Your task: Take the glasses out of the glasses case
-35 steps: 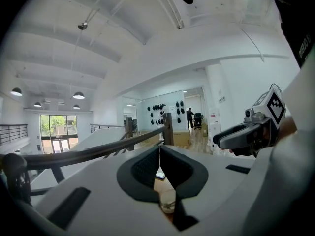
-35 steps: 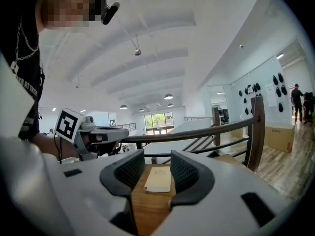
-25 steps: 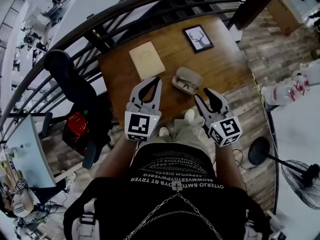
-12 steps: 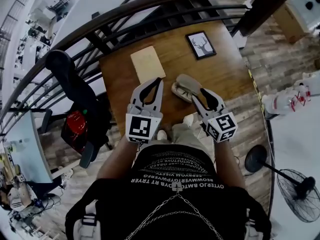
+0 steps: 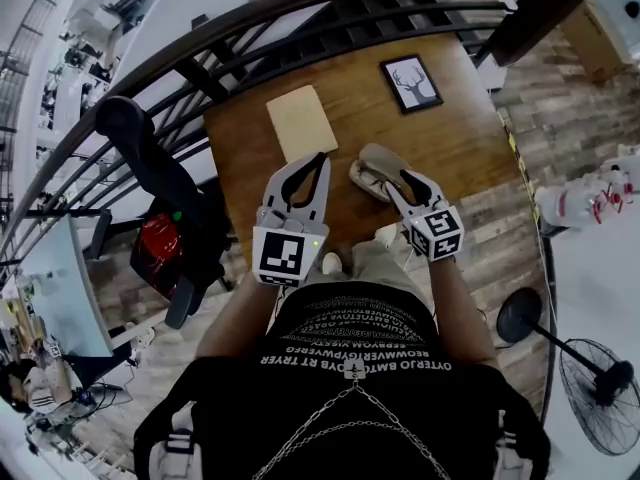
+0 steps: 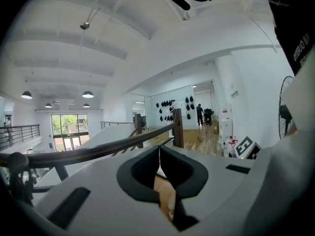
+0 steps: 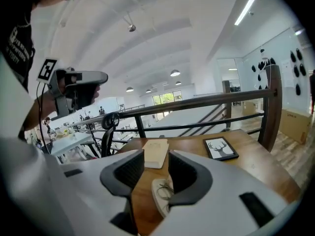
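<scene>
An open beige glasses case [image 5: 372, 171] lies on the near middle of the wooden table [image 5: 455, 138], with dark-framed glasses [image 7: 165, 190] lying inside it. My right gripper [image 5: 396, 182] is open, its fingertips over the case's near right edge. In the right gripper view the case [image 7: 158, 196] shows low between the parted jaws of that gripper [image 7: 156, 156], with nothing held. My left gripper [image 5: 318, 157] hovers left of the case, over the table's near edge. It is shut with nothing in it, and its tips meet in the left gripper view [image 6: 158, 147].
A tan notebook [image 5: 300, 121] lies at the table's far left, and a framed deer picture [image 5: 411, 82] at its far right. A dark railing [image 5: 300, 8] runs behind the table. A black chair [image 5: 150, 168] stands to the left, a floor fan [image 5: 600, 368] to the right.
My right gripper has moved forward and to the left, from beside the case to its near right edge. The left gripper has stayed about where it was, still shut.
</scene>
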